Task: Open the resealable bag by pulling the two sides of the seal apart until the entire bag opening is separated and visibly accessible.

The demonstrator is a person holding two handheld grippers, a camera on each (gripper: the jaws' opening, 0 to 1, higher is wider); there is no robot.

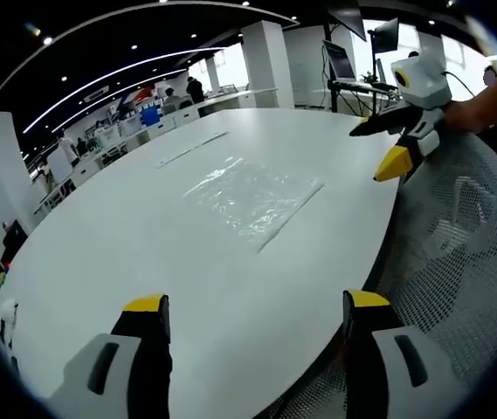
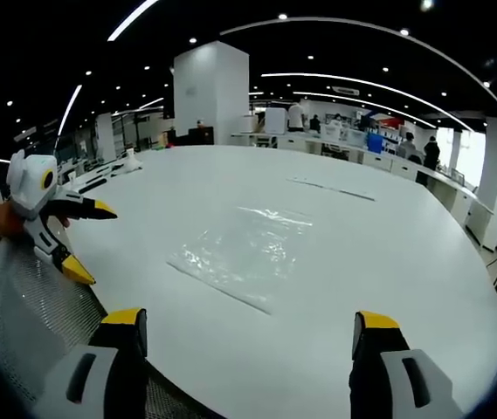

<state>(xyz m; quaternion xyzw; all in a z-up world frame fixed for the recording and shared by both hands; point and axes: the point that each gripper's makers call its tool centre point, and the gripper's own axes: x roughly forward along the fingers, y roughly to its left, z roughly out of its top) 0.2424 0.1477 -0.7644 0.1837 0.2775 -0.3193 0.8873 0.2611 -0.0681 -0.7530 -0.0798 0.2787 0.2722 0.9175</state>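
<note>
Left gripper view: the left tongs point(image 1: 257, 310), black with yellow tips, stand released, their jaws spread wide above the near edge of the large white oval bench point(image 1: 126, 253). The clear, flat, resealable plastic bag point(image 1: 252, 196) lies on the bench well ahead of them, its seal strip along the edge nearer the camera, and nothing touches it. The right tongs point(image 1: 386, 148) come in from the upper right, their jaws parted, hovering over the bench edge beside a grey mesh chair back point(image 1: 458, 236); they are well apart from the bag.

Right gripper view: the right tongs point(image 2: 248, 327) are likewise released, jaws wide apart over the near bench rim point(image 2: 335, 367). The bag point(image 2: 244, 253) rests flat on the bench ahead, between the two jaw tips in the picture but well beyond them. The left tongs point(image 2: 86, 240) show at the left, jaws parted, above the mesh chair back point(image 2: 21, 305). Whether the bag's seal is closed cannot be told.
</note>
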